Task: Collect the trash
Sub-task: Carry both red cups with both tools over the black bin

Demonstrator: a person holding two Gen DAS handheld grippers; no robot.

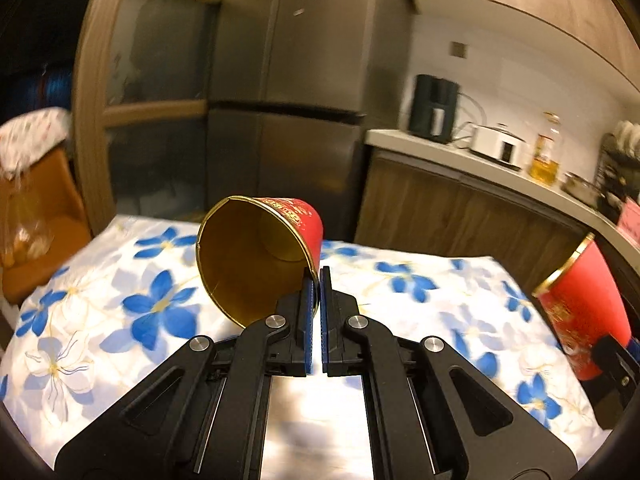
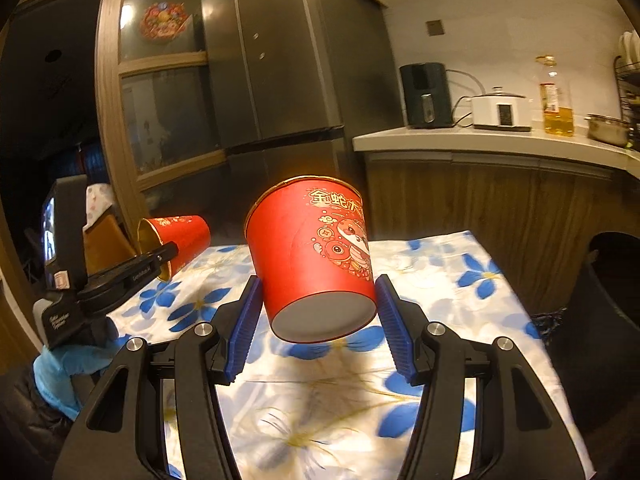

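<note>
Two red paper cups are off the table (image 2: pixel 460 256), one in each gripper. Largest in both views is the fridge (image 2: pixel 280 60), filling the 12 o'clock zone behind the table, with a wood-framed glass door (image 2: pixel 160 80) at 10 o'clock beside it. From 1 to 3 o'clock runs the kitchen counter (image 2: pixel 460 138), its edge overhanging wooden cabinet fronts close to the table's far right corner; on it stand a dark appliance (image 2: pixel 426 94), a white cooker (image 2: pixel 502 112), an oil bottle (image 2: pixel 556 96) and a steel bowl (image 2: pixel 608 128). The table, under a white cloth with blue flowers, spreads across the lower half; its far edge lies just short of the fridge, and its right edge drops off at 3 o'clock toward a dark gap beside the cabinets. At 9 o'clock past the left edge stands an orange chair (image 1: pixel 44 216).

The right gripper (image 2: pixel 318 308) holds the larger cup (image 2: pixel 312 256) upright, slightly tilted, its blue pads pressed on the base from both sides, clear above the cloth at centre. The left gripper (image 1: pixel 318 304) has its jaws pinched nearly together on the rim wall of the second cup (image 1: pixel 260 256), which lies sideways, mouth toward the camera, lifted above the cloth. A blue-gloved hand (image 2: pixel 64 364) carries that gripper at 8 o'clock in the right wrist view.
</note>
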